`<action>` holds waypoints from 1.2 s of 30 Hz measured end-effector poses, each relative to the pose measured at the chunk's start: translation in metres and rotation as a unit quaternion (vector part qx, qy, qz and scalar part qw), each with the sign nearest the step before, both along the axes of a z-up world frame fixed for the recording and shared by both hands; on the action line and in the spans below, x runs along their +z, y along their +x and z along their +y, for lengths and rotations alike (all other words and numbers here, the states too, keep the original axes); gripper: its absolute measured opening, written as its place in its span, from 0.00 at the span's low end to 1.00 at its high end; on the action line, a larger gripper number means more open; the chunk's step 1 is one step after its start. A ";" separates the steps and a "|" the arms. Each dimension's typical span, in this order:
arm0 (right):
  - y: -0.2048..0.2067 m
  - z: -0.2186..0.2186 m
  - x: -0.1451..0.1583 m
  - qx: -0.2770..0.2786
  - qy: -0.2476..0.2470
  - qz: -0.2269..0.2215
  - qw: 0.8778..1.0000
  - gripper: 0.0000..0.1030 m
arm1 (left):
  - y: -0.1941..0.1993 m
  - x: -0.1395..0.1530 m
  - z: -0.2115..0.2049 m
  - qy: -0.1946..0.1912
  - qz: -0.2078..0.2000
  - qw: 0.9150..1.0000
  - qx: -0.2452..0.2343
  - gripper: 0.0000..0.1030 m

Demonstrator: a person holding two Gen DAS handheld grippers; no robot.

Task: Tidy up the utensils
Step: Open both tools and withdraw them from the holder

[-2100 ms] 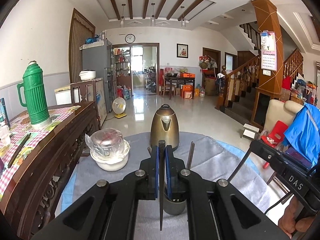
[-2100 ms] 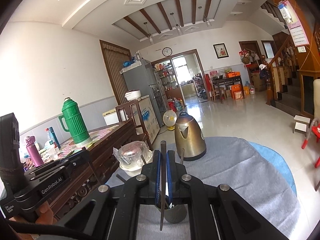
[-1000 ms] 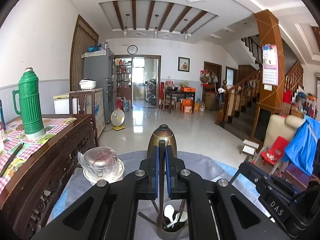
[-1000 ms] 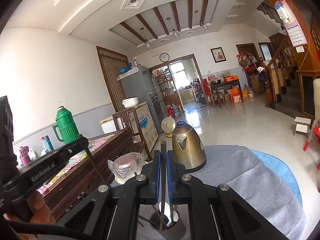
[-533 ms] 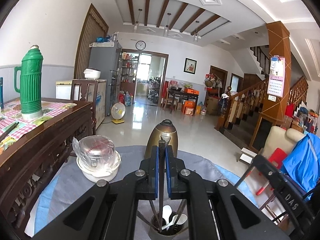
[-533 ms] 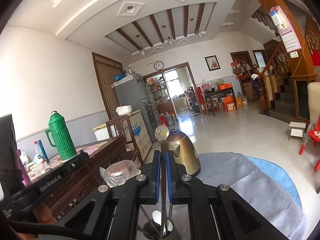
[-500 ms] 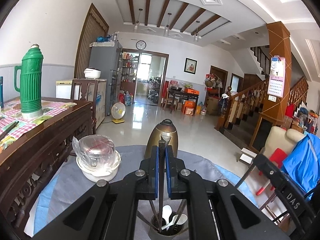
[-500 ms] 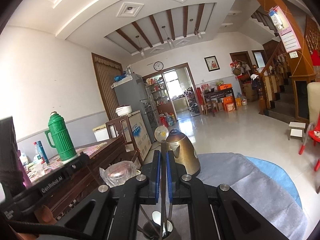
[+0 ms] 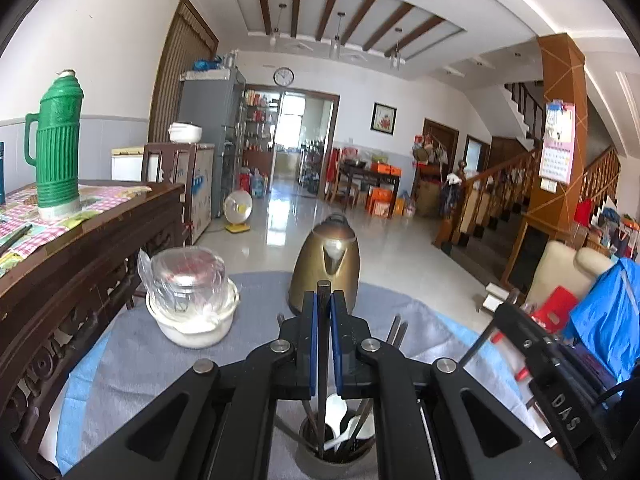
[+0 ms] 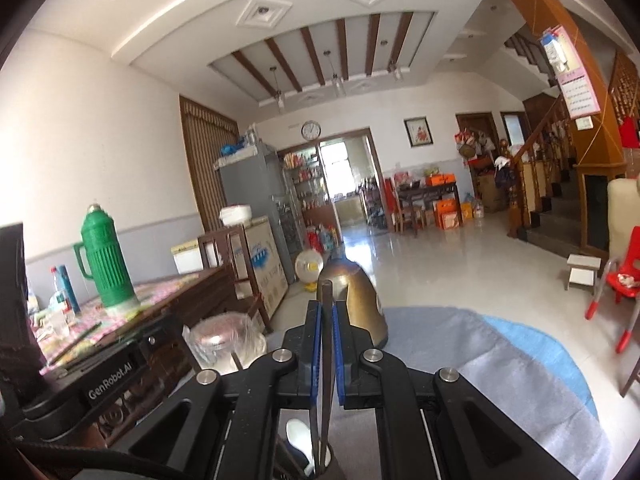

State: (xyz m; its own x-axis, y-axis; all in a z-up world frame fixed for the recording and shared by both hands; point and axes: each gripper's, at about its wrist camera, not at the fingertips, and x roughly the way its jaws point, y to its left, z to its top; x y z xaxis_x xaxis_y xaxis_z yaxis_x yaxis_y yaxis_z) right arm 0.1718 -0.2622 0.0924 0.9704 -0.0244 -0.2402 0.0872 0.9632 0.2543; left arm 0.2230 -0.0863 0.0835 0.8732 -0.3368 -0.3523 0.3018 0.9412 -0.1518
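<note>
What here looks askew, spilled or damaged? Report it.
Nothing stands out. Each gripper, left and right, is shut on an upright chopstick over the utensil cup. The kettle and the wrapped bowl stand upright on the cloth.

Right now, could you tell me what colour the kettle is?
Metallic bronze-gold kettle, clearest in the left wrist view.

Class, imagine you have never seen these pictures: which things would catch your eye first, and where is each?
Front and centre, each pair of tongs, the left tongs and the right tongs, pinches a dark chopstick upright over the utensil cup at the bottom edge. Behind stands the bronze kettle; far left, the green thermos on the checked cloth.
</note>
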 end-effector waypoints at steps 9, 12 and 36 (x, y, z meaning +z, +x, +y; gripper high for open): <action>0.009 -0.021 -0.026 0.058 0.073 0.084 0.992 0.08 | -0.029 -0.003 0.003 0.046 0.003 0.999 -0.003 0.16; 0.000 -0.033 -0.031 0.065 0.112 0.087 0.988 0.08 | -0.047 -0.001 0.009 0.052 -0.007 0.999 -0.008 0.46; -0.125 -0.016 -0.032 0.068 0.139 0.093 0.984 0.22 | -0.173 -0.035 0.042 0.123 0.045 0.990 0.044 0.92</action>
